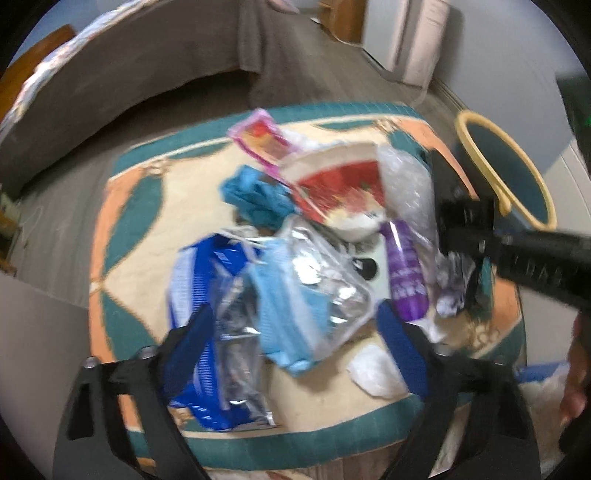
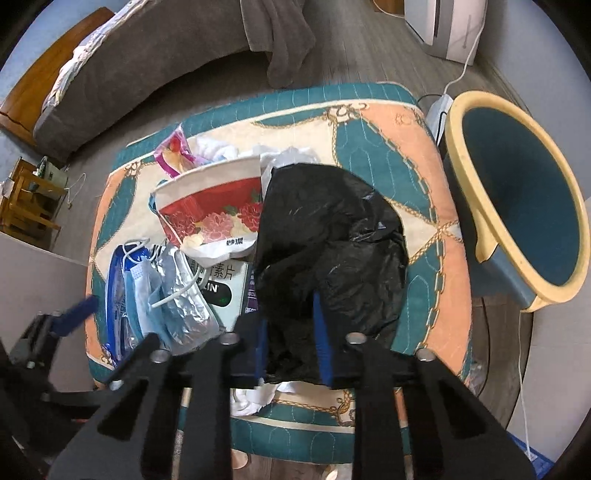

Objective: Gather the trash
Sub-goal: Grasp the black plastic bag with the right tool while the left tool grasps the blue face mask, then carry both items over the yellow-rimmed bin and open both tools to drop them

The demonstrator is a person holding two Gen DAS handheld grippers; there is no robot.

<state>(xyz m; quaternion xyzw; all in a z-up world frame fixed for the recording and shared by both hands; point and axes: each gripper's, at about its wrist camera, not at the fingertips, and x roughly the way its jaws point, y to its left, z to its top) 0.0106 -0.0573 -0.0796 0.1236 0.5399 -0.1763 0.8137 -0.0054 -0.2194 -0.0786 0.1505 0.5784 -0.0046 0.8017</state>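
A pile of trash lies on a patterned cushion (image 2: 424, 192): a red-and-white paper bowl (image 2: 210, 206), a pink wrapper (image 2: 173, 155), blue face masks (image 1: 284, 317), a blue packet (image 1: 207, 295), foil blister packs (image 1: 325, 273), a purple packet (image 1: 406, 273), white tissue (image 1: 376, 373). My right gripper (image 2: 291, 336) is shut on a black plastic bag (image 2: 332, 251) and holds it over the pile. It shows at the right of the left wrist view (image 1: 465, 221). My left gripper (image 1: 295, 332) is open above the masks and blister packs.
A blue bin with a yellow rim (image 2: 517, 206) stands right of the cushion, tilted open toward me. A grey sofa (image 2: 147, 66) lies beyond, a white appliance (image 2: 443, 26) with a cable at the far right, a wooden stool (image 2: 29, 199) at the left.
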